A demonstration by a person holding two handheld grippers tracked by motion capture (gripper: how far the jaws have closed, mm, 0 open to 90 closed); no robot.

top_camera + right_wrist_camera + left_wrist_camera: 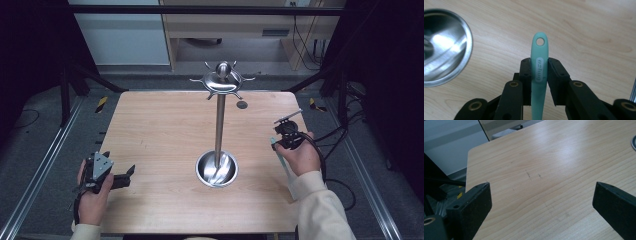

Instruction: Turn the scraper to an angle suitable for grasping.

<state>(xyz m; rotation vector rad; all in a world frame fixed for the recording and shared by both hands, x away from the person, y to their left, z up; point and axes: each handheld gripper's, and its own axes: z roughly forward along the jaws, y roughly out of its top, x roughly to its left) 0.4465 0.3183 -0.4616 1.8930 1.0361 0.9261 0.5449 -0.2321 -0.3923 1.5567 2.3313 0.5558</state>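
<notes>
My right gripper (539,62) is shut on the mint-green handle (539,48) of a utensil, whose end with a round hole sticks out past the jaws. In the high view this gripper (278,142) hangs above the table's right side, and the pale utensil (285,167) runs back along the hand toward the sleeve. A steel hanging stand (219,120) rises from a round dish base (216,169) at the table's middle, with a crown of hooks (222,80) on top. My left gripper (131,172) rests at the front left, jaws wide open (541,195) over bare wood.
The wooden table (160,130) has rounded corners. A small dark disc (242,105) lies behind the stand. The dish base's rim shows at the left of the right gripper view (444,47). Metal rails, cables and a cabinet surround the table.
</notes>
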